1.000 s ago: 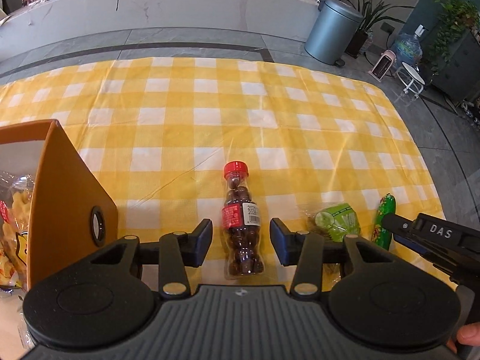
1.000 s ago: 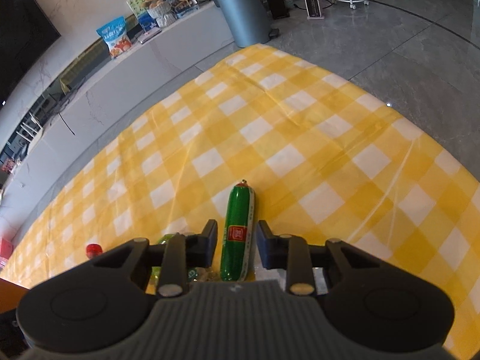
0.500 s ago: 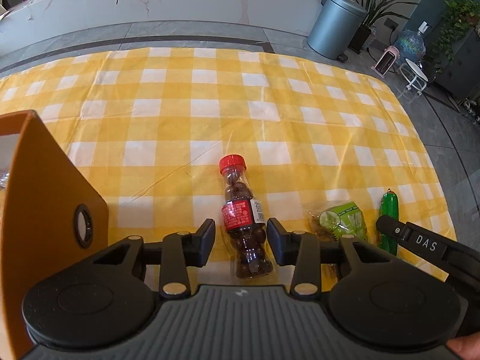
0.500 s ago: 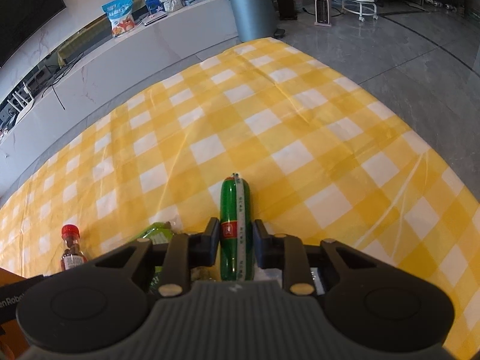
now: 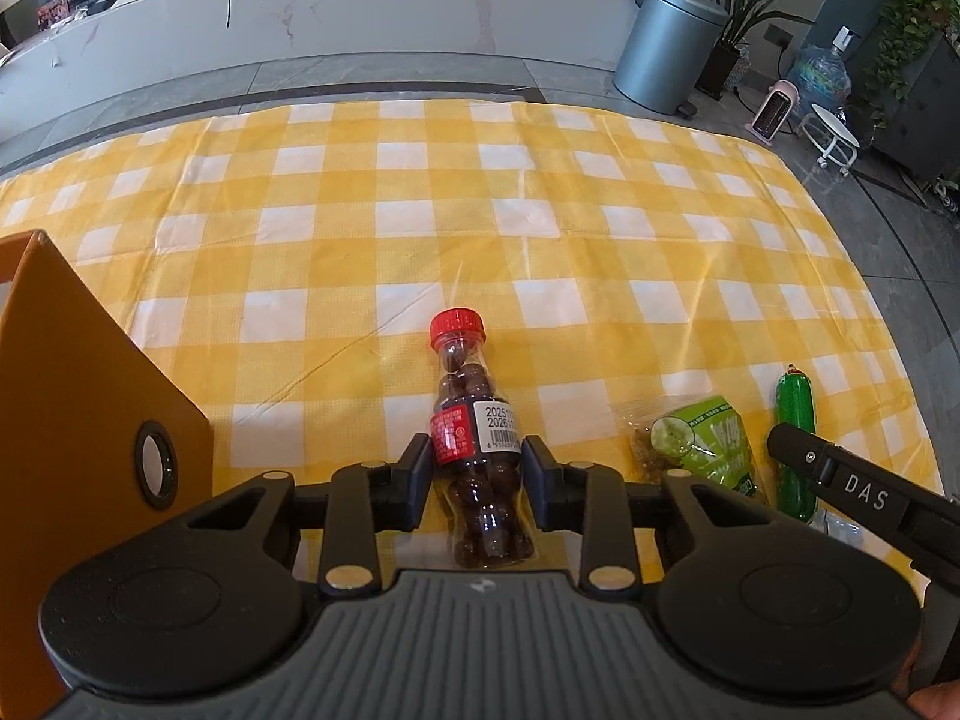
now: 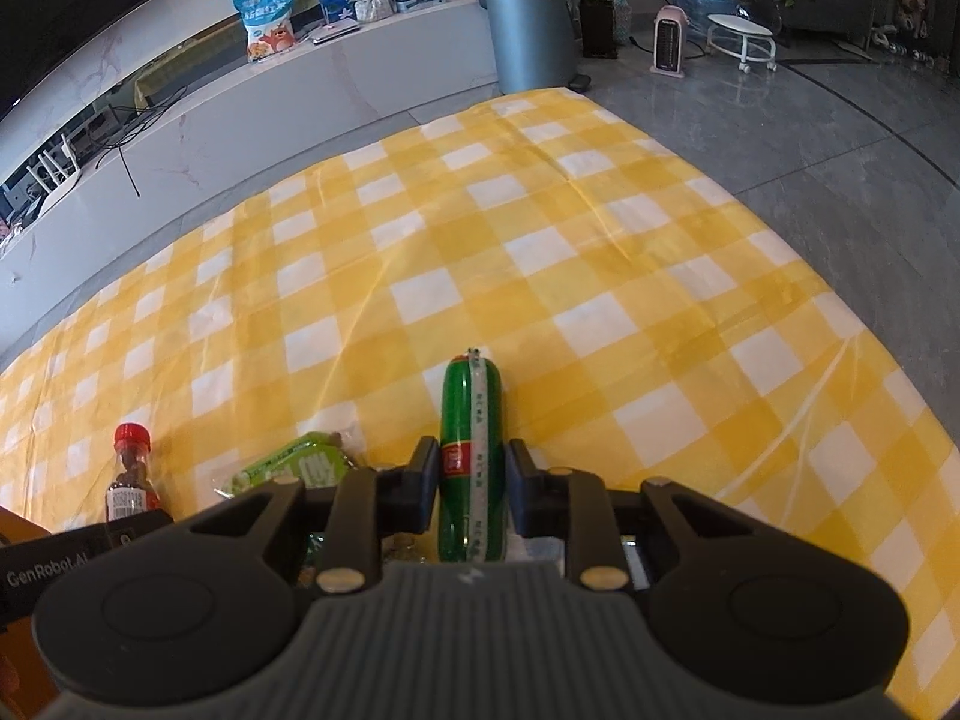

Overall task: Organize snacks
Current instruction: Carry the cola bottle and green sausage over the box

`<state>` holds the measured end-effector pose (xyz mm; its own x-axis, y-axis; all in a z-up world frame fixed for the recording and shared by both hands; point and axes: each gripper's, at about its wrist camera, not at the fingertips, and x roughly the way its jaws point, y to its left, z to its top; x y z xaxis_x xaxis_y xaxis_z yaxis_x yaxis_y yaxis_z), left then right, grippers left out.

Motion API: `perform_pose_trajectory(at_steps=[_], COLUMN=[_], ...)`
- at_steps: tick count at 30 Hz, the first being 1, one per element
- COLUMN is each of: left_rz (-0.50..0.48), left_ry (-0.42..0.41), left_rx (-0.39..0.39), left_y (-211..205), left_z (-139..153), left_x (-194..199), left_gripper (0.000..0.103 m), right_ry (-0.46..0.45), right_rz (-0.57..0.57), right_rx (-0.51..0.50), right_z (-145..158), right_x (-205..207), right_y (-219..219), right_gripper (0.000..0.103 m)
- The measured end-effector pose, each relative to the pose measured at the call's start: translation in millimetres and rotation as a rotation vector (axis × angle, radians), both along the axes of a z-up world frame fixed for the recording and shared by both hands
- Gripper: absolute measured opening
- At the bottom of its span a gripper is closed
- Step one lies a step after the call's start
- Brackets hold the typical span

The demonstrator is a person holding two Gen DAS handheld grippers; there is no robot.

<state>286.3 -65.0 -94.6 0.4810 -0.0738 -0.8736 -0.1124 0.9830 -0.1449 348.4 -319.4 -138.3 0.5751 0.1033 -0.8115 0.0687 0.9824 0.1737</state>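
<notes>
Between the left gripper's (image 5: 477, 474) pads lies a small clear bottle of chocolate balls (image 5: 477, 450) with a red cap, flat on the yellow checked cloth (image 5: 420, 228); the jaws have just been closing and now press its labelled waist from both sides. Between the right gripper's (image 6: 471, 477) pads sits a green sausage stick (image 6: 471, 450), lying on the same cloth and clamped at its lower half. Between these two snacks rests a green snack packet (image 5: 705, 444), and an orange box (image 5: 78, 396) stands at the left edge.
</notes>
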Motion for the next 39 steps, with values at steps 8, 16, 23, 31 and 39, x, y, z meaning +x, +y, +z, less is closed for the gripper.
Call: perform_pose_trajectory(at_steps=[8, 16, 23, 31, 39], left_rz=[-0.006, 0.02, 0.039, 0.037, 0.031], left_ry=[-0.013, -0.05, -0.121, -0.19, -0.273], left_rx=[-0.016, -0.097, -0.197, -0.261, -0.279], left_y=[3, 7, 5, 7, 25], left_z=[0, 9, 36, 71, 111], left_x=[-3, -14, -37, -75, -115], left_gripper=[0.035, 0.035, 0.035, 0.035, 0.035], right_ry=[-0.003, 0.016, 0.012, -0.03, -0.122], right_rz=[0.011, -0.071, -0.07, 0.0, 0.067], right_rx=[-0.005, 0.106, 0.209, 0.284, 0.302], right_z=[0, 1, 11, 35, 68], right_x=[0, 1, -3, -24, -50], right_y=[0, -21, -28, -18, 2], right_gripper=[0.021, 0.02, 0.02, 0.02, 0.02])
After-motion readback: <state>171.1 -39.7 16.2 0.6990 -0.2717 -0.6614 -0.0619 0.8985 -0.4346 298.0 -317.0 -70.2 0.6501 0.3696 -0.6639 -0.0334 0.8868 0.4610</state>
